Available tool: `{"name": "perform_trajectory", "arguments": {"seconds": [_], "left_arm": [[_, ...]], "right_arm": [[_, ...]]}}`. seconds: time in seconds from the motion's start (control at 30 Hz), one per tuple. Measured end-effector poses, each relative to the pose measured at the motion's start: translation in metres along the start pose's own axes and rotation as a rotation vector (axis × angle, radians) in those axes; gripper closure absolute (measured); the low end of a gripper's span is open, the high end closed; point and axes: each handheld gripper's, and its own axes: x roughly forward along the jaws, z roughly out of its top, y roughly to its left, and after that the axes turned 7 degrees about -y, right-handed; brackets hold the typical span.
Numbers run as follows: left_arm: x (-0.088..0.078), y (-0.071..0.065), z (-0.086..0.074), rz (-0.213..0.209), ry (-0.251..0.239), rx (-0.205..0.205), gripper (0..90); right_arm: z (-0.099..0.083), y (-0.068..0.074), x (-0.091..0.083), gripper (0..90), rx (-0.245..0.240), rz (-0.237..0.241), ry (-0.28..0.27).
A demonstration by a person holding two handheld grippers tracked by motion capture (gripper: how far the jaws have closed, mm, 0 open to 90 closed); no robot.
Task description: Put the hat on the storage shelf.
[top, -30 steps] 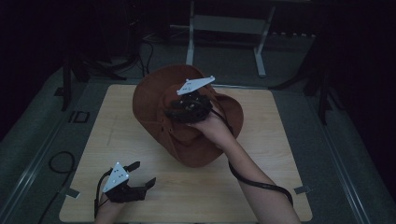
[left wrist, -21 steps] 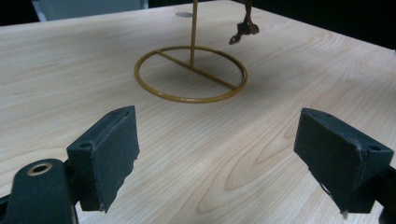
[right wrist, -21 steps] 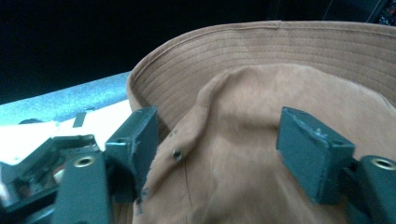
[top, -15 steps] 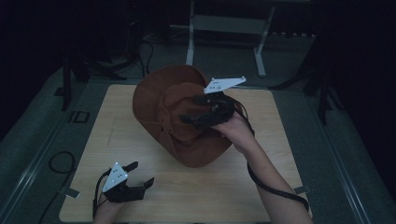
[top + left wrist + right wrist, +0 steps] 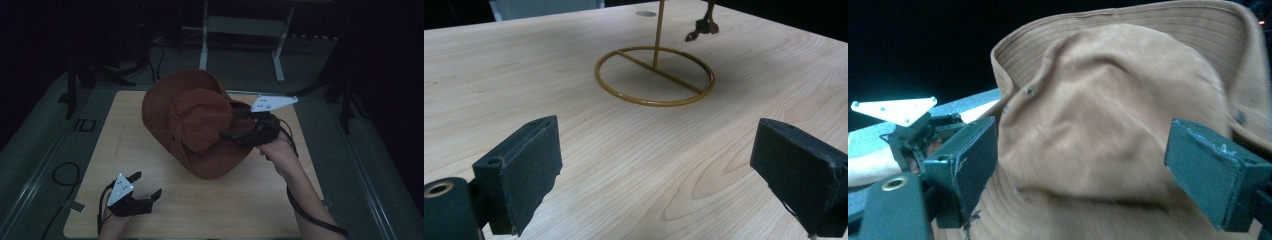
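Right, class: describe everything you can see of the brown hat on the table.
The hat is brown and wide-brimmed, suede-like by its look, with a dented crown, stitched rings around the brim and small eyelets in the crown's side. It sits tilted above the wooden table, crown facing the camera, apparently perched on a gold wire stand. The right gripper has its jaws open around the crown's right side; contact is unclear.
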Motion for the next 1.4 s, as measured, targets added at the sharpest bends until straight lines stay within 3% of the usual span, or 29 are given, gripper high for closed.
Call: {"name": "perform_trajectory", "arguments": {"seconds": [0.17,0.3,0.67,0.87,0.9,1.07,1.27,1.4], "left_arm": [[0.001,0.000,-0.001,0.000,0.007,0.003,6.9],[0.000,-0.001,-0.001,0.036,0.009,0.036,6.9],[0.005,-0.002,-0.005,0.024,0.044,0.051,6.9],[0.004,0.000,-0.006,0.030,0.043,0.047,6.9],[0.004,0.000,-0.006,0.030,0.044,0.042,6.9],[0.003,0.001,-0.006,0.051,0.033,0.048,6.9],[0.002,0.003,-0.006,0.061,0.039,0.041,6.9],[0.003,0.003,-0.007,0.064,0.045,0.042,7.0]], "right_arm": [[-0.011,-0.006,-0.030,14.0,-0.019,-0.050,-0.021],[-0.022,-0.011,-0.055,14.0,-0.014,-0.091,-0.046],[-0.069,-0.026,-0.110,14.0,-0.014,-0.219,-0.044],[-0.099,-0.037,-0.120,14.0,0.037,-0.236,-0.040],[-0.117,-0.040,-0.120,14.0,0.054,-0.240,-0.035],[-0.152,-0.047,-0.118,14.0,0.092,-0.260,0.023],[-0.195,-0.055,-0.110,13.9,0.159,-0.278,0.038],[-0.218,-0.056,-0.107,13.9,0.185,-0.317,0.038]]}}
